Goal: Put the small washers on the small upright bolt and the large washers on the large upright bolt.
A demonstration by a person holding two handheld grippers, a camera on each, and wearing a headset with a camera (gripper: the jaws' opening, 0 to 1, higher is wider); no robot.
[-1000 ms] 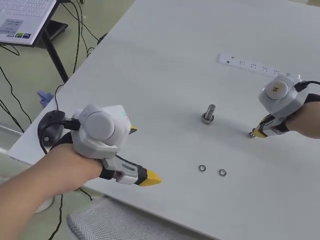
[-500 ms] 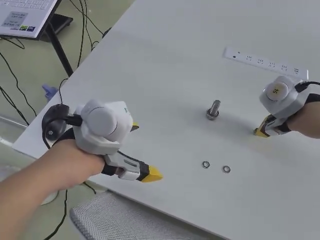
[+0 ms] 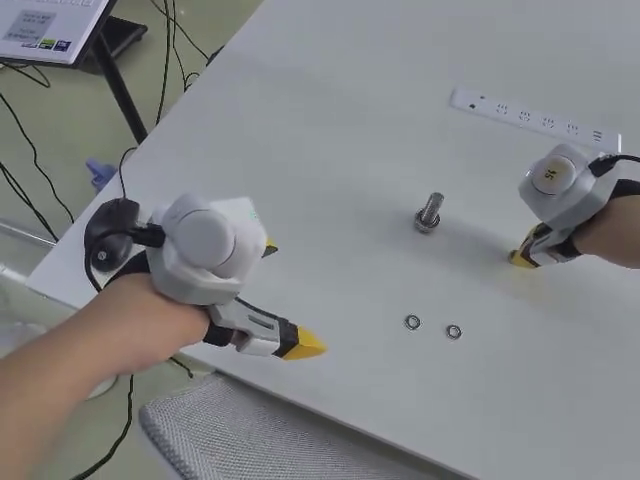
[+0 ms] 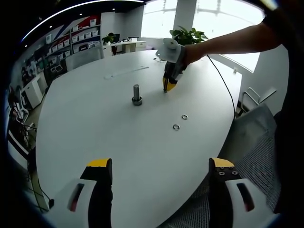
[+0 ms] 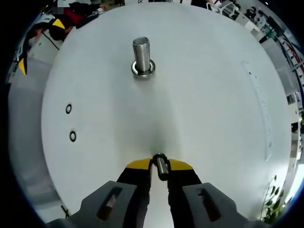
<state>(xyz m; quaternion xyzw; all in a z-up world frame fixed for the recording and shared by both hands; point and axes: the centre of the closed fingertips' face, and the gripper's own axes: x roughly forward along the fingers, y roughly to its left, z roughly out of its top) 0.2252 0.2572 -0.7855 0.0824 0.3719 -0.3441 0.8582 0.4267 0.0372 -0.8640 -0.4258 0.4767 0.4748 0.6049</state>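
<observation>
We read nothing for certain. The right gripper [image 3: 521, 260] bears a small dark mark on its round top (perhaps two characters, too small to tell), and the stickers [image 3: 52, 44] on the laptop [image 3: 30, 20] stay illegible to us.

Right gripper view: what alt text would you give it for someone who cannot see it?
The right gripper has its yellow-tipped jaws shut on a small grey metal bolt standing on a white table. Farther ahead stands a large threaded steel bolt, and two small metal ring washers lie flat at the view's left.
</observation>
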